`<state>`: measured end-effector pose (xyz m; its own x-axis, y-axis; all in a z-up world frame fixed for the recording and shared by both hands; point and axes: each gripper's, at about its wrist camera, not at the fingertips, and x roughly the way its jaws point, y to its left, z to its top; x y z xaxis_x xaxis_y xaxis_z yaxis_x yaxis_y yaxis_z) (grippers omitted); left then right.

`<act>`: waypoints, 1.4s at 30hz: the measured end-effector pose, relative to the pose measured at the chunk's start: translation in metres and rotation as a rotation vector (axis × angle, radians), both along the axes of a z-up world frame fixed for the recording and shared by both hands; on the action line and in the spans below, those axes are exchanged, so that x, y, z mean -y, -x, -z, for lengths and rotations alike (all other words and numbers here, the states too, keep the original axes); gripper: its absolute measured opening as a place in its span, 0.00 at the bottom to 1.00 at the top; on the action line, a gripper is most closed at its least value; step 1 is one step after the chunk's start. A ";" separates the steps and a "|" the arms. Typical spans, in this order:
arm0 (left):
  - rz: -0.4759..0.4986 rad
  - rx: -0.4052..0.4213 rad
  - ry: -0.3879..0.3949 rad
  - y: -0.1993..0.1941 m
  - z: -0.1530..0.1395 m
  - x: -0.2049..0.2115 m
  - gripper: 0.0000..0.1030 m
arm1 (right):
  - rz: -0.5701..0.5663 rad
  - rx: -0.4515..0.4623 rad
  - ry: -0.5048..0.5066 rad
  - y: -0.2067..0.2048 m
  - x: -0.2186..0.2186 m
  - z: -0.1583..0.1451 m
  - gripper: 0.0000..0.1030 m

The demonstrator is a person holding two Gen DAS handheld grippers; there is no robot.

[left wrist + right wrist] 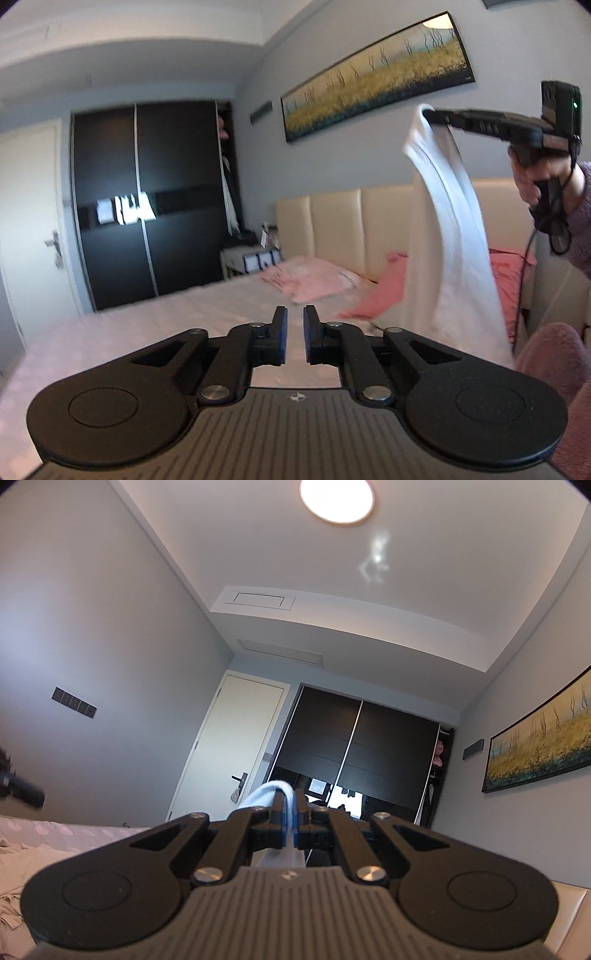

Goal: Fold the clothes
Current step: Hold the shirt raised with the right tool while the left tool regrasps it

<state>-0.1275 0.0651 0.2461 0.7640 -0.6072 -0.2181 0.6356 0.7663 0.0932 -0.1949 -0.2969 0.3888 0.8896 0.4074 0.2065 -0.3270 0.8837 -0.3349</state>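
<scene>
A white garment hangs down in a long fold over the bed, pinched at its top edge by my right gripper, which a hand holds high at the right. In the right wrist view that gripper points up toward the ceiling, shut on the white cloth, which bulges over its fingertips. My left gripper sits low over the bed, left of the hanging garment. Its jaws stand a narrow gap apart with nothing between them.
The bed has a pale dotted sheet and a cream padded headboard. Pink clothes and a coral garment lie near the headboard. A beige cloth lies on the bed. Behind it stand a dark wardrobe and a door.
</scene>
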 end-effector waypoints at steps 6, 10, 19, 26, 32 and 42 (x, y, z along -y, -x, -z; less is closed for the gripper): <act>0.161 -0.291 0.100 -0.001 0.091 0.014 0.32 | 0.034 -0.029 0.009 -0.018 0.004 0.007 0.03; 0.165 -0.376 0.224 -0.007 0.126 0.007 0.49 | 0.029 -0.039 0.013 -0.026 0.001 0.005 0.04; 0.243 -0.525 0.417 -0.050 0.162 0.001 0.51 | 0.015 -0.050 0.027 -0.032 -0.003 0.002 0.04; 0.304 -0.552 0.426 -0.049 0.169 0.012 0.20 | 0.027 -0.066 0.026 -0.035 0.001 0.003 0.04; 0.267 -0.500 0.401 -0.045 0.159 0.019 0.02 | 0.037 -0.063 0.018 -0.030 0.006 0.002 0.04; -0.072 0.001 0.455 -0.011 0.027 -0.086 0.02 | 0.071 0.015 -0.019 0.001 0.022 -0.010 0.03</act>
